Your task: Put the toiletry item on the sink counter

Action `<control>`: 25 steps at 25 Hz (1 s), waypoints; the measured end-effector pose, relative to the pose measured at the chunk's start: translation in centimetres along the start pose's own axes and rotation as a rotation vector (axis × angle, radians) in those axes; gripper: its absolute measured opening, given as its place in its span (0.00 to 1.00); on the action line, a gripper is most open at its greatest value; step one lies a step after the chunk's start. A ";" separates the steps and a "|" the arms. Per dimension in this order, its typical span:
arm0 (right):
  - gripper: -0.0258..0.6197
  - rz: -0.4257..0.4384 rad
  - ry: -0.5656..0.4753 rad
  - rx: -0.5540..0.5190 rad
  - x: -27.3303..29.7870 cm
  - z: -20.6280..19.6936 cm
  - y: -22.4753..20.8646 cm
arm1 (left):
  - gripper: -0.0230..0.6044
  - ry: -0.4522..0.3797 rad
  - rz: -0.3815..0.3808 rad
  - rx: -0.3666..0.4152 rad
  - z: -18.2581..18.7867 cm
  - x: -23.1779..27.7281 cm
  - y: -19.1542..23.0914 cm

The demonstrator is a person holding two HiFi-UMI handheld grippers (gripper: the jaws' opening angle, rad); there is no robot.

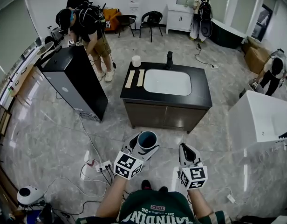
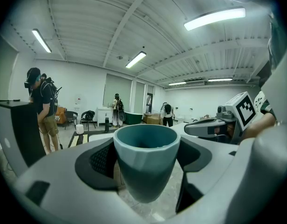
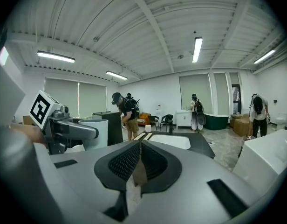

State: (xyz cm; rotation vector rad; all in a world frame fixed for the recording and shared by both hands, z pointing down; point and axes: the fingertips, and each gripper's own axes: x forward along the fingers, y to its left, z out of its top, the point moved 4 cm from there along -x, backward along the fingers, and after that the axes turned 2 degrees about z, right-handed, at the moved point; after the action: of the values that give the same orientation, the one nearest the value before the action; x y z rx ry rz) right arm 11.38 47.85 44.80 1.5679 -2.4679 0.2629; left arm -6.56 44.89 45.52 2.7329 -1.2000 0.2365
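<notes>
A teal cup (image 1: 147, 139) (image 2: 146, 160) stands upright between the jaws of my left gripper (image 1: 142, 146) (image 2: 146, 171), which is shut on it, low in the head view. My right gripper (image 1: 188, 151) (image 3: 138, 166) hangs beside it, jaws closed together with nothing between them. Ahead stands the sink counter (image 1: 202, 95) (image 3: 201, 147): a black top with a white basin (image 1: 167, 82) and a dark faucet (image 1: 169, 59). On its left end lie two pale strips (image 1: 135, 78) and a small white cylinder (image 1: 136, 60). Both grippers are a step short of the counter's front.
A black cabinet (image 1: 76, 80) stands to the left with a person (image 1: 90, 29) bent over it. A white unit (image 1: 260, 118) is at the right. A power strip and cables (image 1: 99, 166) lie on the floor near my left. More people stand at the back and right.
</notes>
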 end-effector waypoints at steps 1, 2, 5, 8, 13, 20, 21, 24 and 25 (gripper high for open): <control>0.11 -0.002 -0.001 0.002 0.4 0.1 0.2 | 0.65 0.000 -0.002 0.000 0.0 0.0 0.4; 0.11 -0.005 -0.002 0.004 0.7 0.2 0.3 | 0.65 0.000 -0.004 0.000 0.0 0.0 0.8; 0.11 -0.018 -0.003 0.007 1.2 0.0 0.7 | 0.65 -0.003 -0.017 -0.008 -0.3 0.0 1.8; 0.11 -0.033 -0.007 0.012 1.7 0.0 0.8 | 0.65 -0.002 -0.026 -0.008 -0.6 -0.2 2.7; 0.11 -0.048 0.000 0.025 2.9 0.0 0.8 | 0.65 0.012 -0.026 -0.019 -1.1 -0.1 4.3; 0.11 -0.028 -0.019 0.029 6.5 1.1 0.3 | 0.65 0.014 -0.027 -0.012 -0.8 2.5 7.0; 0.11 -0.026 -0.021 0.027 7.2 1.3 -0.1 | 0.65 0.013 -0.026 -0.012 -0.7 3.1 7.5; 0.11 -0.024 -0.020 0.030 9.7 1.7 -1.8 | 0.65 0.015 -0.027 -0.012 -0.4 5.6 9.1; 0.11 -0.024 -0.018 0.034 10.6 1.8 -2.4 | 0.65 0.018 -0.028 -0.013 -0.3 6.5 9.6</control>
State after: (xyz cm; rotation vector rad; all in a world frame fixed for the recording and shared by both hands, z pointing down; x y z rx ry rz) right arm 8.99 37.16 45.98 1.6187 -2.4694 0.2891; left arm -9.35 33.90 47.80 2.7289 -1.1541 0.2482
